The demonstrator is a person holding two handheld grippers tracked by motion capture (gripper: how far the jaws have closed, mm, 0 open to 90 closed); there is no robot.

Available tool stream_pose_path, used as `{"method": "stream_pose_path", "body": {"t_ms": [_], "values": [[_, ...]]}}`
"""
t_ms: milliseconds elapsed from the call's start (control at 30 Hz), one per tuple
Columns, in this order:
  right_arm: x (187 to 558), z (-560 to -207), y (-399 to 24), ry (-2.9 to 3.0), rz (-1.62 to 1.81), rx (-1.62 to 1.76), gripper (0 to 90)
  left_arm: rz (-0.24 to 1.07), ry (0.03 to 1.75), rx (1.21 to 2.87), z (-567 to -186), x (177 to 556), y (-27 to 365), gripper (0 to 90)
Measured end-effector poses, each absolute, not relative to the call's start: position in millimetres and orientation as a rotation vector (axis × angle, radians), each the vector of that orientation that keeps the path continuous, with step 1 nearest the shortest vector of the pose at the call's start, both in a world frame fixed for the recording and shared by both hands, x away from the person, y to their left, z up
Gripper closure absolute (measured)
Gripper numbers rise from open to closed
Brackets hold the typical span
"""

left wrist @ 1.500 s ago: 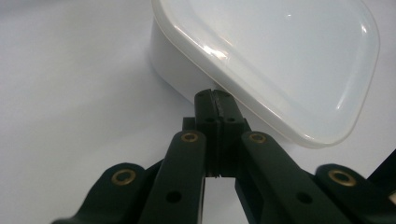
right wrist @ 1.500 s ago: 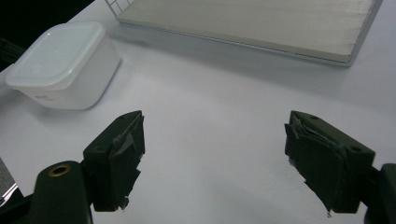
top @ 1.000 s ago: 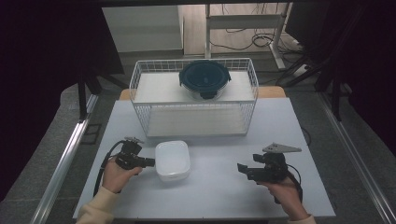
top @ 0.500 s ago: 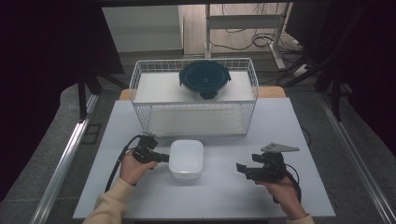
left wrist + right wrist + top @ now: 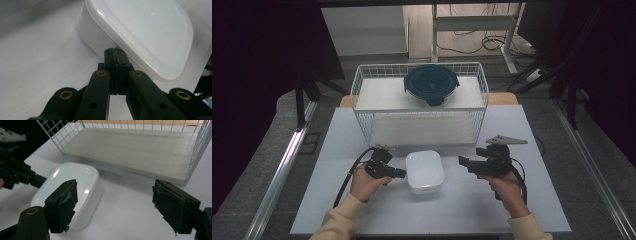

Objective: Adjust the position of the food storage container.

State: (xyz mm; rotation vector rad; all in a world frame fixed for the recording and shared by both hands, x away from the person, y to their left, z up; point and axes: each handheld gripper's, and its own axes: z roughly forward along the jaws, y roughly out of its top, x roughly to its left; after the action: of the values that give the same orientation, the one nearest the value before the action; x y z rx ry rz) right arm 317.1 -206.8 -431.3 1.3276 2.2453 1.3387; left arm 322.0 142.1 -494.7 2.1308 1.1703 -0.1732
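A white lidded container lies on the white table in front of the wire basket. My left gripper is shut with nothing between its jaws, and its closed tips touch the container's left side wall just under the lid rim. My right gripper hovers to the right of the container, open wide and pointing toward it, a short gap away. In the right gripper view the container sits ahead and to the left of the open right gripper, with the left gripper behind it.
A white wire basket stands at the back of the table, its open front facing me over a pale floor board. On its upper shelf rests a round container with a dark teal lid. Cables trail from both grippers.
The left gripper has slid to the right across the table, and the white container has moved right ahead of it. The right gripper has lifted slightly and stays open.
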Motion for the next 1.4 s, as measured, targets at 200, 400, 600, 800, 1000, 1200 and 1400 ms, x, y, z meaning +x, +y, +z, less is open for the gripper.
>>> {"method": "stream_pose_path", "body": {"t_ms": [200,400,600,800,1000,1200,1400], "values": [[319.0,-433.7,-210.7,2.233,1.347,1.332,20.2,-0.168,1.170,2.135,-497.9,325.6,133.6,90.0],[318.8,-437.3,-219.0,2.235,1.354,1.345,20.2,-0.141,1.182,2.122,-498.3,328.6,125.3,90.0],[317.4,-438.9,-222.1,2.236,1.355,1.340,20.2,-0.067,1.197,2.090,-489.5,324.4,134.9,90.0],[317.4,-440.7,-220.3,2.249,1.348,1.339,20.2,0.020,1.202,2.006,-471.8,312.6,149.3,75.8],[316.6,-441.6,-217.8,2.266,1.346,1.327,20.2,0.043,1.205,1.942,-459.2,302.5,153.3,41.2],[316.2,-442.1,-216.5,2.275,1.346,1.320,20.1,0.020,1.197,1.865,-452.4,296.6,157.9,33.3],[315.2,-442.1,-215.1,2.287,1.347,1.310,20.2,-0.014,1.168,1.849,-449.3,292.2,157.4,32.5]]}}
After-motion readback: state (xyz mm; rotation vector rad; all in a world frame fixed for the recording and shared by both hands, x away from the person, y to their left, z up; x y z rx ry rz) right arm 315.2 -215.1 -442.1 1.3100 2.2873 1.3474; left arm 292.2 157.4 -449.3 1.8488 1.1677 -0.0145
